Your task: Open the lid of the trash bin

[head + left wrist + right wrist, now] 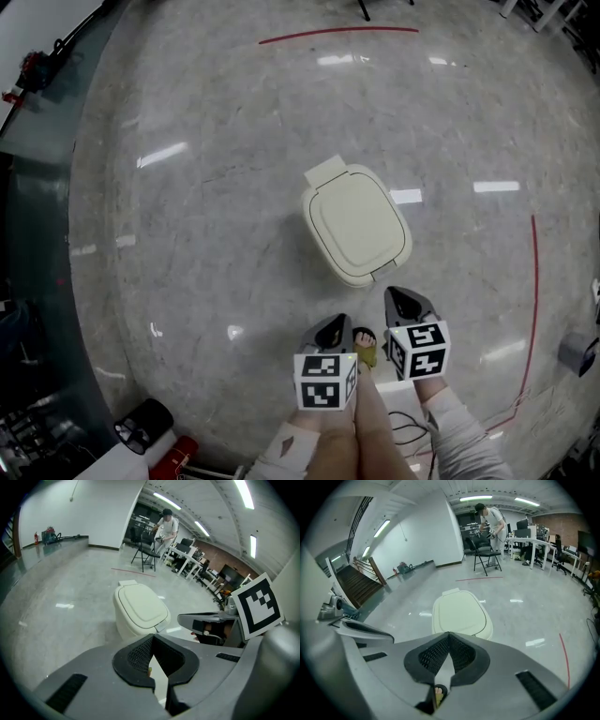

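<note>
1. Floor: pale, polished, with a red line at the far side and another at the right. Bare floor between the grippers and the bin.
2. Background, gripper views: chair, person standing by desks, staircase at the left.
3. Near the feet, head view: cable; black cylinder at lower left.
4. Left gripper: held low by the legs, aimed forward at the bin; fingers together at the tips, gripping nothing.
5. Right gripper: just beside the left, slightly ahead, near the bin's front edge but apart from it; fingers together, gripping nothing.
6. Bin: cream, upright, mid-floor ahead of both grippers. Lid closed flat. Long axis from near-right to far-left in the head view, hinge tab at the far end, front edge toward the grippers.
</note>
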Tool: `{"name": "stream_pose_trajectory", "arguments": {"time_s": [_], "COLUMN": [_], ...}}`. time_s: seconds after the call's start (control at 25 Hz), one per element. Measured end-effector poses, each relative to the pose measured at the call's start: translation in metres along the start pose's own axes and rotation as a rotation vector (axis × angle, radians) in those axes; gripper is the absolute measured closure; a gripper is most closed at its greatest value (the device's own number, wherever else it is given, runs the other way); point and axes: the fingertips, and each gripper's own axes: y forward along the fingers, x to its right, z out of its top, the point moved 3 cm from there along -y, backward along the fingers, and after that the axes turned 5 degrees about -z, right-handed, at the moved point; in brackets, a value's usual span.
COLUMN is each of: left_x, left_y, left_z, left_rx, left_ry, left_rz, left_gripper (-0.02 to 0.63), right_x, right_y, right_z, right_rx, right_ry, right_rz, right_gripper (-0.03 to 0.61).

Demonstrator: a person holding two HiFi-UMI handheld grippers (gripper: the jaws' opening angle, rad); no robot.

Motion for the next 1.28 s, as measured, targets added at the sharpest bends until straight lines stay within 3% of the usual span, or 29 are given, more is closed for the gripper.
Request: {"name": "stream_pose_trajectory", "arguments": {"time_s": [0.64, 1.28], "left_x": [-0.022, -0.023], "left_y": [0.047, 0.045], "left_z": [-0.024, -0.021], "left_rx": [-0.069, -0.077], "left_ry": [0.02, 0.0], "left_rz": [-0.014, -0.013], "left_gripper": [0.609, 0.609], "right_x": [0.01, 0.011], "right_y": [0.08, 0.089], "right_z": [-0.039, -0.044], "right_rx": [-0.143, -0.175], "right_ry": [-0.045, -0.057], "right_rz": [-0.039, -0.024], "right_gripper": [0.576, 0.575]}}
